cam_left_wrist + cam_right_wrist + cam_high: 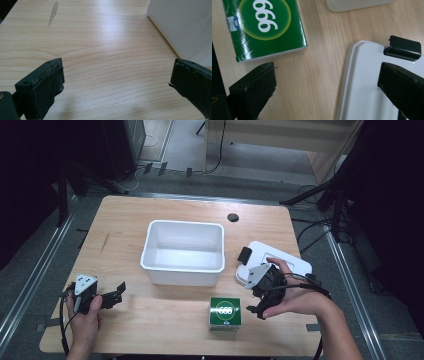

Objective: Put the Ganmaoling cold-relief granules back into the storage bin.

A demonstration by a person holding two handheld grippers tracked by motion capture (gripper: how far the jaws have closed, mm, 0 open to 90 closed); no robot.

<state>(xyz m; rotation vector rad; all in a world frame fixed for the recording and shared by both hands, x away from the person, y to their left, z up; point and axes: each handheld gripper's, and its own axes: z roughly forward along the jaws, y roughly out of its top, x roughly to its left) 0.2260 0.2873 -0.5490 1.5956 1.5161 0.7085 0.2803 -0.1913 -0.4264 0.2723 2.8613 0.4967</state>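
The green box (225,312) lies flat near the front edge of the tabletop (125,220). The right gripper (256,310) hangs just beside its right side, jaws wide apart. The left gripper (117,294) is far off, also wide apart.

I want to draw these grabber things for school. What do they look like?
Each is black, with two blocky jaws wrapped in crinkly black tape. The left gripper and the right gripper each carry a grey three-cornered plate with small dark dots on top, and a black cable trails from each. The person's forearms are bare, with no sleeves.
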